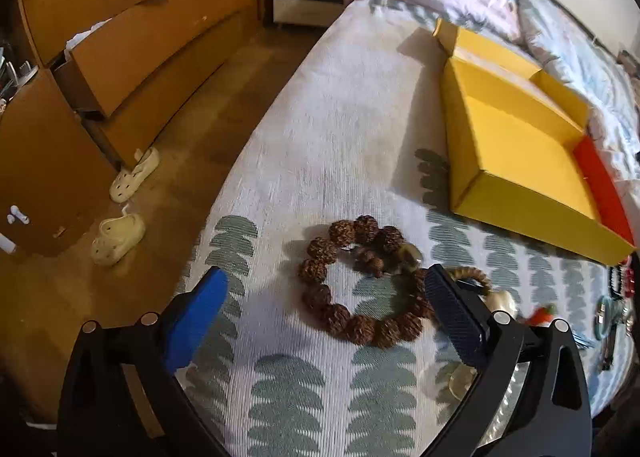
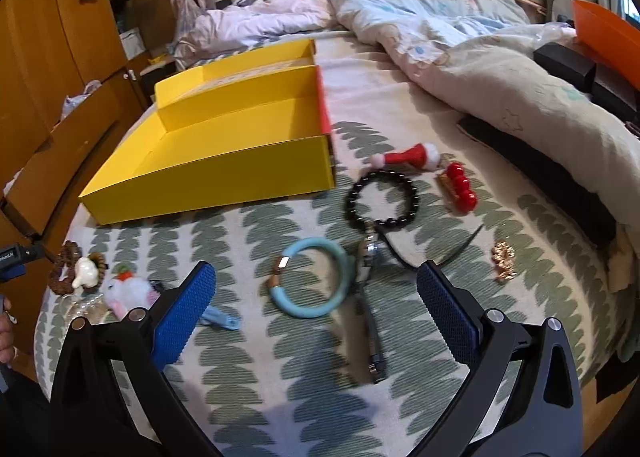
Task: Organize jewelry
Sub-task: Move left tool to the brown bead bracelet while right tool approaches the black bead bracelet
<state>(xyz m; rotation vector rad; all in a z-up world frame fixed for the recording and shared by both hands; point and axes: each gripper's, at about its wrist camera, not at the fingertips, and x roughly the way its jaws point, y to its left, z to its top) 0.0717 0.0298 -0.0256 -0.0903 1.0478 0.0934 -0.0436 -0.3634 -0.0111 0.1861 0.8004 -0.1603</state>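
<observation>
In the left wrist view my left gripper [image 1: 326,281] hangs open just above a bracelet of large brown seed beads [image 1: 352,285] lying on the bedspread; the ring sits between its blue fingers. The open yellow box [image 1: 520,153] lies beyond, to the right. In the right wrist view my right gripper [image 2: 316,277] is open over a light blue bangle [image 2: 316,281] and a wristwatch [image 2: 370,297]. Farther off lie a black bead bracelet [image 2: 382,197], a red bead piece [image 2: 460,185] and a gold charm [image 2: 503,259]. The yellow box [image 2: 224,149] stands empty at the left.
A red-and-white Santa-hat clip [image 2: 408,156], a white plush toy [image 2: 128,293] and a blue clip [image 2: 222,320] lie among the jewelry. Crumpled quilts [image 2: 460,37] cover the bed's far side. The bed edge drops to the floor with slippers [image 1: 120,241] and open wooden drawers [image 1: 132,61].
</observation>
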